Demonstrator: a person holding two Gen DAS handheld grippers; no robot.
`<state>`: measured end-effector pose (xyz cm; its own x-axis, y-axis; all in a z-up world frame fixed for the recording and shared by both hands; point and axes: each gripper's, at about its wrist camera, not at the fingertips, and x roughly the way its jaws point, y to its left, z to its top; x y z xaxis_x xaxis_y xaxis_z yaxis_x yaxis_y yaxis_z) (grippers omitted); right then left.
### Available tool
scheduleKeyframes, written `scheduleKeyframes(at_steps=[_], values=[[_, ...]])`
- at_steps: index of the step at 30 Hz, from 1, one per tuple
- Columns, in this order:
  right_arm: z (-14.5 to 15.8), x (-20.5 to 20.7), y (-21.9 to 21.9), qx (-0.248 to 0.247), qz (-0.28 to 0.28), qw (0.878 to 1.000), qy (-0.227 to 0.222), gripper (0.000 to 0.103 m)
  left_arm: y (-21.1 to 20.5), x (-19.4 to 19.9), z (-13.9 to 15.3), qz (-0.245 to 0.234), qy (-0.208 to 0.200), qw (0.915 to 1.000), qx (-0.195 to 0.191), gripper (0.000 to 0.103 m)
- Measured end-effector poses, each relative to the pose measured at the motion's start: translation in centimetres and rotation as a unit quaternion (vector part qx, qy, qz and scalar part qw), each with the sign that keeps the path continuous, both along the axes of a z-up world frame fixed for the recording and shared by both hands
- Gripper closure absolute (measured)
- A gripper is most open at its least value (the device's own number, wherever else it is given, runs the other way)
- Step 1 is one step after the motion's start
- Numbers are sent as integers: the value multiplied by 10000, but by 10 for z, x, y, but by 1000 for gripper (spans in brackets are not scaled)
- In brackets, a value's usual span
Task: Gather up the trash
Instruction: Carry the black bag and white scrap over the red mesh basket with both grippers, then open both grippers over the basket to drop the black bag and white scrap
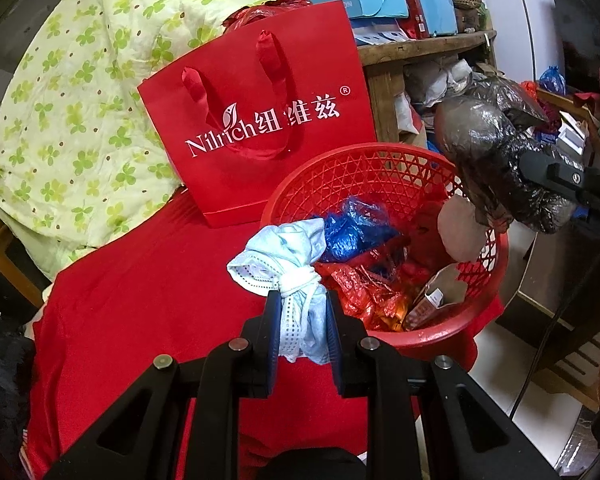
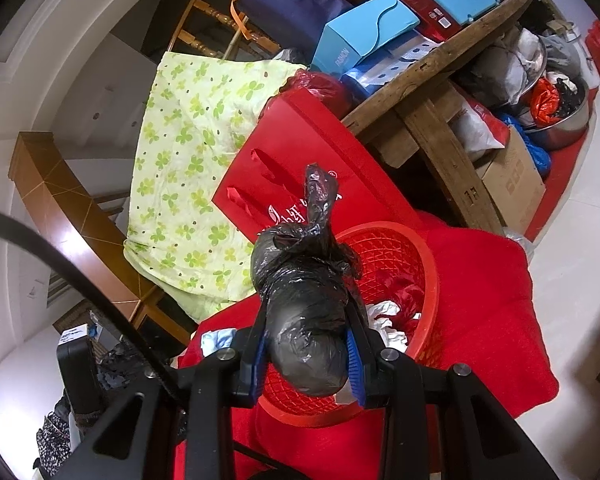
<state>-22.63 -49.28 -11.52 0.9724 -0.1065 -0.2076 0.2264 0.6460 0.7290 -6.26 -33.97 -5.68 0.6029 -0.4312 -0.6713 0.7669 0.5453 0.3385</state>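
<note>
Red cloth [image 1: 148, 320] covers the surface in front of you, with a red gift bag [image 1: 260, 120] standing against a green-flowered quilt [image 1: 76, 120] and a cluttered wooden shelf [image 1: 424, 46] behind. On that cloth sits the red mesh basket [image 1: 380, 172], and it already holds a fair load: blue plastic film [image 1: 356, 228], crumpled red wrappers [image 1: 364, 292], a small carton [image 1: 428, 304] and some white paper, so part of the collecting looks done.

Your left gripper [image 1: 302, 316] is clamped on a knotted pale-blue cloth bundle [image 1: 288, 252], held just at the near rim of the basket and not yet inside. Your right gripper [image 2: 308, 350] is closed around a tied black plastic bag [image 2: 304, 304], which hangs over the basket's opening, its twisted tail pointing away from you.

What's left, by my reading, is to carry both pieces over the opening and let them go; the black bag seems nearer to that than the cloth bundle. Whether more trash lies about beyond these two, the views don't settle, since the shelf clutter may simply be stored goods.
</note>
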Motion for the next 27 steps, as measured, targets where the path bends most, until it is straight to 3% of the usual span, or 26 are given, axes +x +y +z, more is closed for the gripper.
scheduleKeyframes(at_steps=[27], values=[[13,34,-12,-207,33,9998,71,67,-35,27,-9,-197,322,9989,-266,80]])
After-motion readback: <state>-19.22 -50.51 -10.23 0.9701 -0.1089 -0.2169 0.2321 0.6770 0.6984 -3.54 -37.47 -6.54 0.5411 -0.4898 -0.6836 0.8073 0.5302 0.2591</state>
